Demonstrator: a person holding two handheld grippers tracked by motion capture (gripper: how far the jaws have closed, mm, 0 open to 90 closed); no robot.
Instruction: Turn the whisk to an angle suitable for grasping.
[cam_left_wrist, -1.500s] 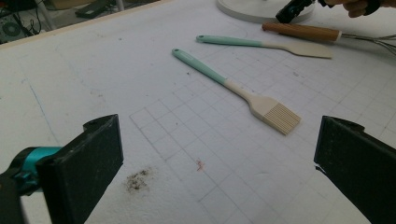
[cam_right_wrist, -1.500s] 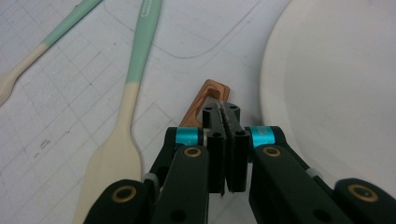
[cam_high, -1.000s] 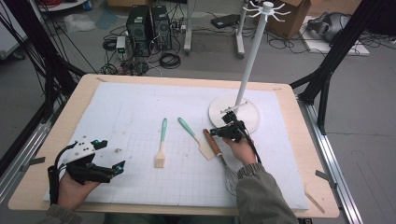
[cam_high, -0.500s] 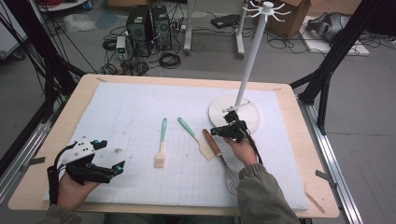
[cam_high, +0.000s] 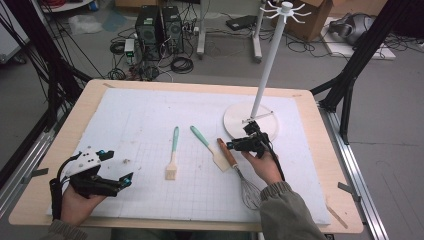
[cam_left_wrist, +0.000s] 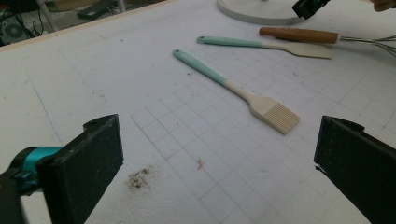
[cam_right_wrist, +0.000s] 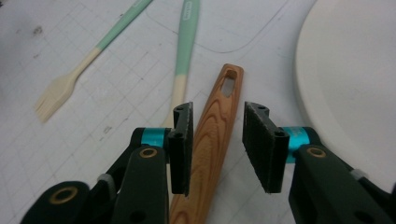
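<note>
Two tools are here: the left tool (cam_high: 125, 179) rests wide open on the counter (cam_high: 150, 107). One brush (cam_high: 172, 155), one spatula (cam_high: 210, 148), then one whisk (cam_high: 240, 172); the right tool (cam_high: 231, 145) has just been opening, its pads beside the whisk's wooden handle, not pressing it.

No words to read here.
The green handles of the spatula (cam_right_wrist: 186, 35) and the brush (cam_right_wrist: 122, 27) each have a small raised mark, but it is too blurry to read. Nothing else has letters, numbers or signs.
</note>
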